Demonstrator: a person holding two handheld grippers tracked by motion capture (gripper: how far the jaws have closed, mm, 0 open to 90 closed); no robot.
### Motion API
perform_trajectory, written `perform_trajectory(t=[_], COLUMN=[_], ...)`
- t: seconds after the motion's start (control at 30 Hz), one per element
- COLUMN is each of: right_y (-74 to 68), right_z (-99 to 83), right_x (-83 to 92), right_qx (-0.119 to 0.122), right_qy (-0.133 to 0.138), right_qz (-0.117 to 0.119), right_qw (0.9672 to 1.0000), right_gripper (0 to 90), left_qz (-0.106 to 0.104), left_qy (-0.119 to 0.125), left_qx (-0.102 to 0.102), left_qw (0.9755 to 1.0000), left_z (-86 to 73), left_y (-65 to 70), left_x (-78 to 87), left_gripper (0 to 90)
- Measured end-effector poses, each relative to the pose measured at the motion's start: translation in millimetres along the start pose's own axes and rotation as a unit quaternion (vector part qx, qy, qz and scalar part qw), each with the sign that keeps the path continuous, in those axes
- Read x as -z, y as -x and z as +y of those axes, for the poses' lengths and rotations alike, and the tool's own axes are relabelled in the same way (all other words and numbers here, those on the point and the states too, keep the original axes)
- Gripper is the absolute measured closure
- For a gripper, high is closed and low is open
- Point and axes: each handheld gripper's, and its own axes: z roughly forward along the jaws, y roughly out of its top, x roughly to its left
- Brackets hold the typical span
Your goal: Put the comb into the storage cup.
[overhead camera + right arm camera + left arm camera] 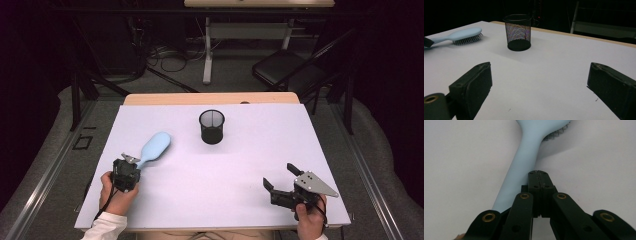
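A person's left gripper [131, 159] sat at the near left of the white counter [240, 190], its jaws pressed together beside the handle of a pale blue plastic hairbrush [152, 148] rather than around it; the left gripper view showed the handle [520, 172] passing just to the left of the clenched tips, so nothing was clamped between them. The hairbrush lay on the counter bristles down, head pointing away and to the right, toward a black wire-mesh cup [212, 126] that stood upright at mid-counter, well apart from it. At the near right, the right gripper [280, 176] was spread wide and empty, aimed across the counter at the cup [518, 32] with the hairbrush [464, 35] farther off. Judging from this layout, the hairbrush looked bound for the cup, and the risk lay in the grasp: jaws shut alongside the smooth, rounded handle could nudge it sideways or spin the brush instead of catching it, and a late pinch near the handle's end would leave the heavy head free to droop or slip out on the lift. A swinging brush could also tip the light cup over
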Motion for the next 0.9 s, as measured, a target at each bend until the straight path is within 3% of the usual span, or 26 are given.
perform_trajectory(t=[0.9], right_y=[0.1], right_z=[-0.2], right_x=[-0.3], right_qx=[0.003], right_qy=[-0.001], right_qz=[0.0], right_qw=[1.0], right_gripper=[5.6], left_qz=[-0.003], left_qy=[-0.002], left_qx=[0.0], left_qw=[1.0], left_z=[-0.2], left_y=[0.2], left_x=[-0.6], left_gripper=[89.5])
